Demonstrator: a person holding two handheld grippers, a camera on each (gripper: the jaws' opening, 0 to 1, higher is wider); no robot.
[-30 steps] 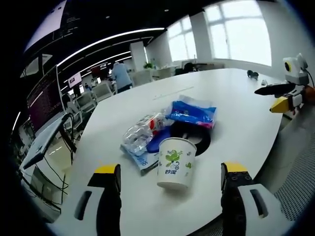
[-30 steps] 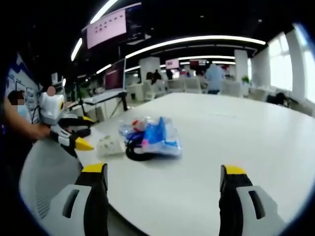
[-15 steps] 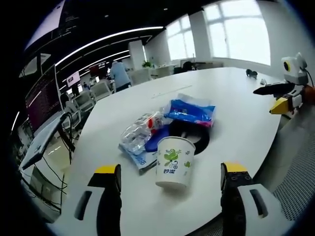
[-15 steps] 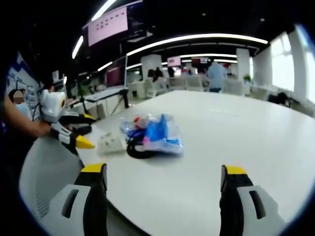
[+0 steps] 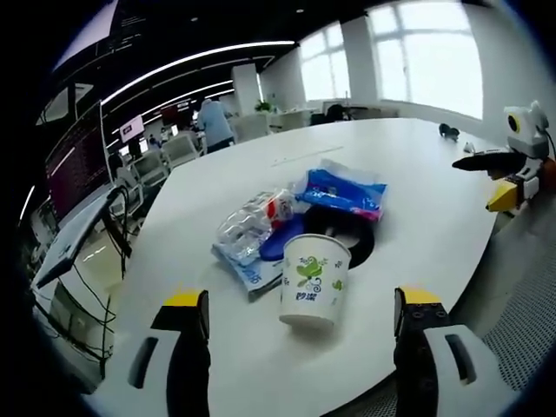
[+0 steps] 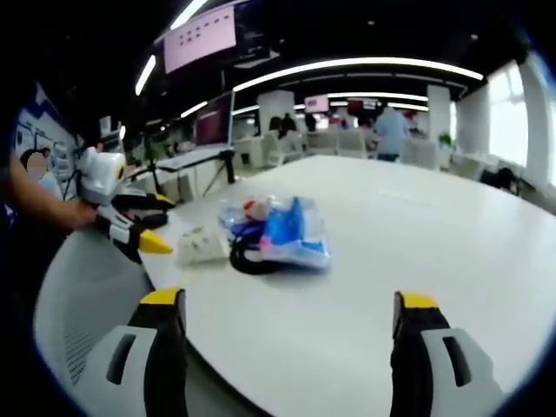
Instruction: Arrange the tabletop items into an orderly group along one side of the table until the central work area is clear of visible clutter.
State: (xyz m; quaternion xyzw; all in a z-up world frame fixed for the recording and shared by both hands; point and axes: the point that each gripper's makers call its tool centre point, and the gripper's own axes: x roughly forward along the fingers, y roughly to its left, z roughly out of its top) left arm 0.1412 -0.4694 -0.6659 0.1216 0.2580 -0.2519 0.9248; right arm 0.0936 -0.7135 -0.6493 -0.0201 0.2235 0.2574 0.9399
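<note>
Approach stage, nothing grasped. Left claw (image 5: 295,347) stands open, empty, just short of the paper cup (image 5: 314,281) near the bench (image 5: 417,234) edge. Next move: straddle the cup and close. Beyond it lie blue packets (image 5: 340,193) on a black ring. Right claw (image 6: 287,347) open, well apart; its view shows the cup small and blurred.
</note>
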